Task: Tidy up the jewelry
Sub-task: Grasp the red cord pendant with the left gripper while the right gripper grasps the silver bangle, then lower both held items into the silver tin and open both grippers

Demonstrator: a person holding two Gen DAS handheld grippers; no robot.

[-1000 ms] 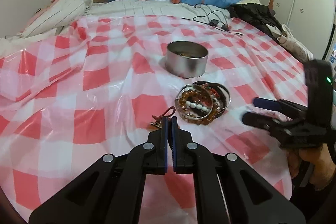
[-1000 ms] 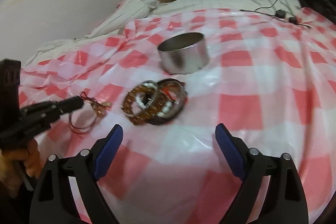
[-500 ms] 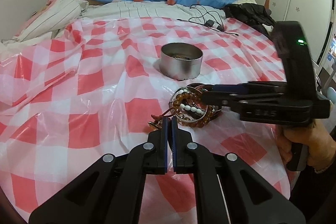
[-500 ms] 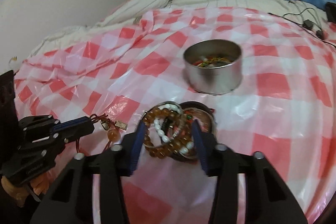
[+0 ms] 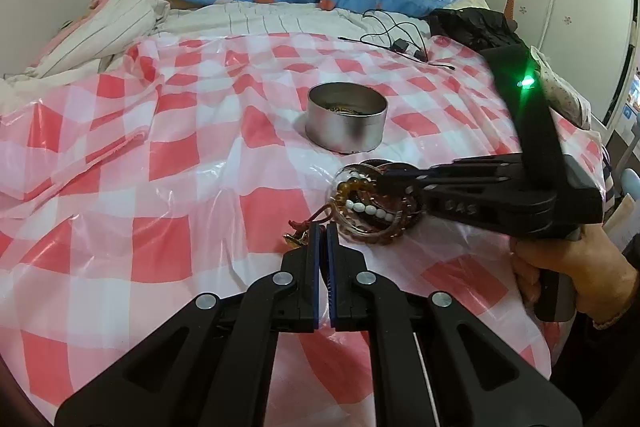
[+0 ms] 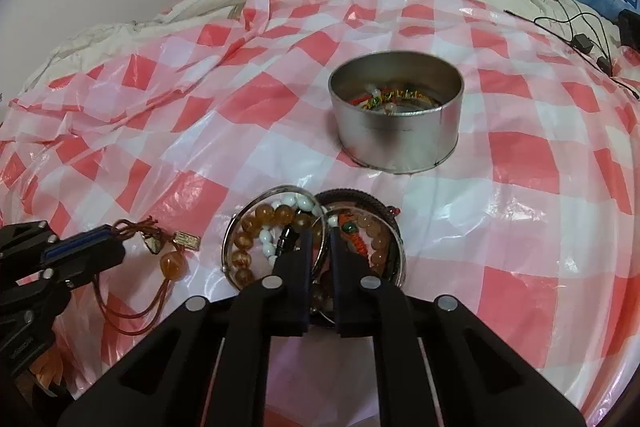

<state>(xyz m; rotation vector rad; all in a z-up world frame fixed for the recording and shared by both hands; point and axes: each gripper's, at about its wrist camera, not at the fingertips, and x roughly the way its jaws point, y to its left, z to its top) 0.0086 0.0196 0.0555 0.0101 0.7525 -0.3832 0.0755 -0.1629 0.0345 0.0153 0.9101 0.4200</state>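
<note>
you're at the pick-up step: your right gripper (image 6: 320,237) has its fingers drawn nearly together over the heap of bracelets (image 6: 312,235), seemingly pinching a silver bangle (image 6: 276,193) edge between them, though the contact itself is half hidden. the heap lies on the red-checked plastic sheet (image 6: 520,227), just at 6 o'clock of the round metal tin (image 6: 396,119), which already holds a few colourful pieces. your left gripper (image 5: 323,229) is closed at the red cord necklace (image 6: 160,255), at 9 o'clock of the heap; whether any cord sits between the fingers cannot be told.

next, i'd judge, lift the right grip straight up and check how many bracelets come along, since they are tangled. then carry toward 12 o'clock, over the tin's rim, and release inside. watch the sheet: it is slippery and creased.
</note>
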